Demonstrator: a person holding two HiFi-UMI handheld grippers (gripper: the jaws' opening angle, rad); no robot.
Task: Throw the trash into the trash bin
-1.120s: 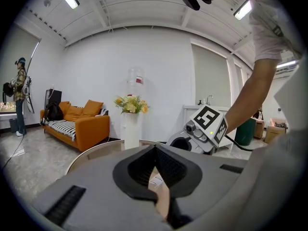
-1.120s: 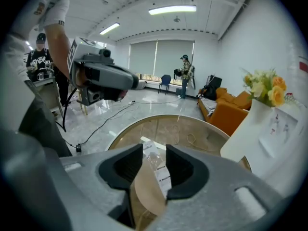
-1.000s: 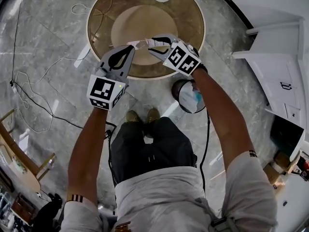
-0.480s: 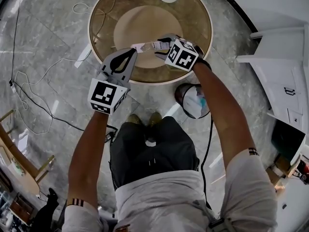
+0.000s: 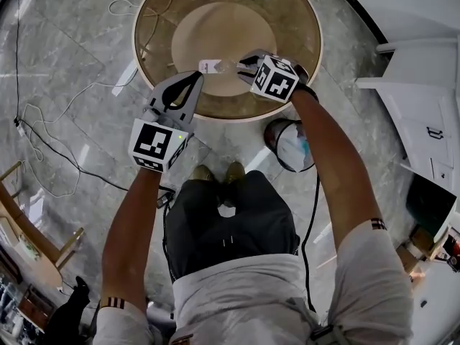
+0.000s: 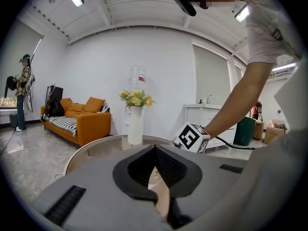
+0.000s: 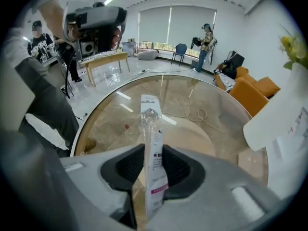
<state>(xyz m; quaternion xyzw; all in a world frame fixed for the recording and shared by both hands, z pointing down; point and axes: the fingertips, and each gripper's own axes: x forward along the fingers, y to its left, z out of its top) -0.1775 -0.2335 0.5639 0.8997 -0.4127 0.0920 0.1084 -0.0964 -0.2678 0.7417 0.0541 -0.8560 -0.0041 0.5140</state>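
Closing my right fingers (image 7: 126,168) just now on the thin, slippery wrapper (image 7: 153,160), left fingers (image 6: 140,170) shut and empty, I feared it might slip out before the trash bin (image 5: 287,146).

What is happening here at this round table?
A person standing at the round glass-topped table works two hand-held tongs. The right tongs have just been closing and pinch a clear plastic wrapper with a white label over the tabletop. The left tongs are shut and empty nearby. The lined round trash bin stands on the floor by the person's feet.
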